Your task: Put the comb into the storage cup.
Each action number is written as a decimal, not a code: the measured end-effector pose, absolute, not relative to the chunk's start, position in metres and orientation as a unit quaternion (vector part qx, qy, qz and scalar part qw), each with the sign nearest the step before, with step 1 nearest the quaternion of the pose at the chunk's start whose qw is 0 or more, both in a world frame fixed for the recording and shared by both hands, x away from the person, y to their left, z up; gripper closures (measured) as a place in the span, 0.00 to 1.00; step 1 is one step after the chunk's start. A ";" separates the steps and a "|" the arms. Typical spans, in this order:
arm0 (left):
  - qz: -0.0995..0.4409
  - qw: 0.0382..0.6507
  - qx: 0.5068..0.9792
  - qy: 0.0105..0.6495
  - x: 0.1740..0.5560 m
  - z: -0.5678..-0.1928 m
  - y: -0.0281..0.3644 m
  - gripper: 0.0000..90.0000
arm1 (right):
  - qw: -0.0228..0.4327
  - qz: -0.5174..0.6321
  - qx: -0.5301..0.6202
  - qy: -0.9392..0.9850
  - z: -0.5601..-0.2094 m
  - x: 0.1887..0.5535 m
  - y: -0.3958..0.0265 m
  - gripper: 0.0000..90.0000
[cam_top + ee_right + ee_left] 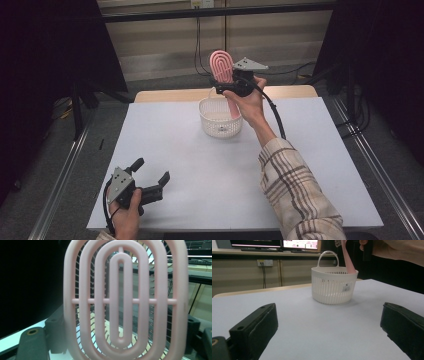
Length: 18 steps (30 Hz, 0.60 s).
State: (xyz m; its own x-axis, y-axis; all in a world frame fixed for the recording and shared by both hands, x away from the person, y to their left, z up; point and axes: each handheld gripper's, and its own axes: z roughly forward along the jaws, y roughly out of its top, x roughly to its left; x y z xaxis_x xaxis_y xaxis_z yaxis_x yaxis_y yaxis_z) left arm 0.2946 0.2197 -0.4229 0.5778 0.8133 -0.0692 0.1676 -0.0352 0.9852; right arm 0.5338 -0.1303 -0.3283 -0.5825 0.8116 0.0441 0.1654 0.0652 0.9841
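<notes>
A pink oval hairbrush stands upright over a white slatted basket at the back middle of the table. My right gripper is shut on the pink hairbrush near the base of its head, and its handle reaches down inside the basket. In the right gripper view the brush head spans the space between my jaws, bristles facing away. The left gripper rests open and empty at the table's front left. From there the basket stands ahead, with the brush handle dipping into it.
The white tabletop has a wooden strip along its far edge. Metal rails run down both sides on the floor. Cables hang at the back wall, and monitors sit on a bench beyond. A plaid sleeve crosses the right half.
</notes>
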 end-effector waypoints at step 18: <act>0.274 0.589 0.665 0.370 0.294 -0.423 0.220 0.02 | 0.276 0.564 0.361 0.689 -0.348 0.529 -0.132 0.22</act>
State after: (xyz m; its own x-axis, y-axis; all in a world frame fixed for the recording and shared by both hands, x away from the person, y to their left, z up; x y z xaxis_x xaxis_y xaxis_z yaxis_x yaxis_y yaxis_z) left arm 0.2945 0.2197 -0.4226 0.5763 0.8142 -0.0710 0.1687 -0.0335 0.9851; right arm 0.5294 -0.1319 -0.3477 -0.5870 0.8092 0.0273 0.1864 0.1023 0.9771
